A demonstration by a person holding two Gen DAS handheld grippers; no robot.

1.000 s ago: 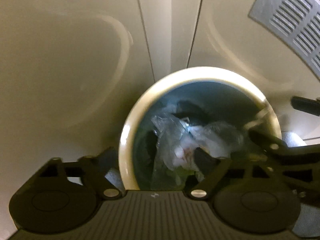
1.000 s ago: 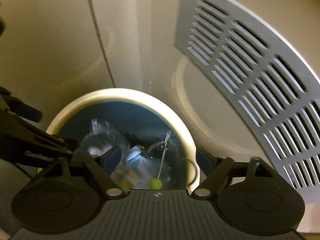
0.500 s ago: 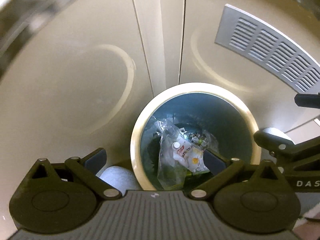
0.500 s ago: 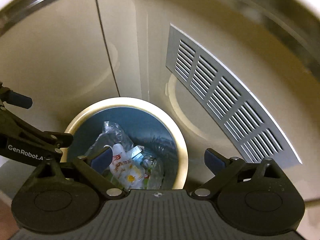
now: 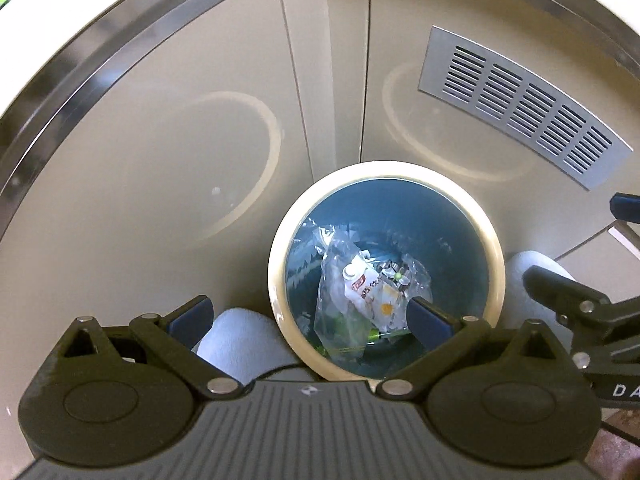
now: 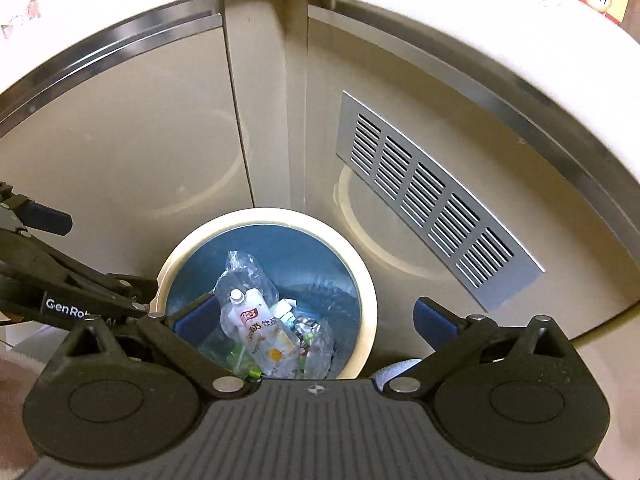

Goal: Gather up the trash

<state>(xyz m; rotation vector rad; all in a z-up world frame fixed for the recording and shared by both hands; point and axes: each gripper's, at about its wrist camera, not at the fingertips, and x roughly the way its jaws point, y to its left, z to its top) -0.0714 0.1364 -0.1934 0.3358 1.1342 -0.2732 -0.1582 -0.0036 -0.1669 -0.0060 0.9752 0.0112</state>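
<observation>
A round bin with a cream rim [image 5: 276,280] and blue inside stands on the floor against beige cabinet doors. In it lie a white drink pouch [image 5: 368,288] with a cap, clear plastic wrappers and green scraps. My left gripper [image 5: 310,318] hangs above the bin, open and empty. The right wrist view shows the same bin [image 6: 370,308] and pouch [image 6: 260,324] below my right gripper [image 6: 315,316]. Its jaws are opening, with nothing held between them. Both grippers point down into the bin from above, side by side.
A grey vent grille [image 6: 432,200] sits in the right cabinet door [image 5: 460,128]. Two pale rounded shapes [image 5: 244,344] lie on the floor beside the bin. A countertop edge [image 6: 440,20] with packages runs above the cabinets.
Both grippers have risen and pulled back from the bin, which now looks smaller and sharper. Both pairs of jaws spread a little wider. The trash stays in the bin.
</observation>
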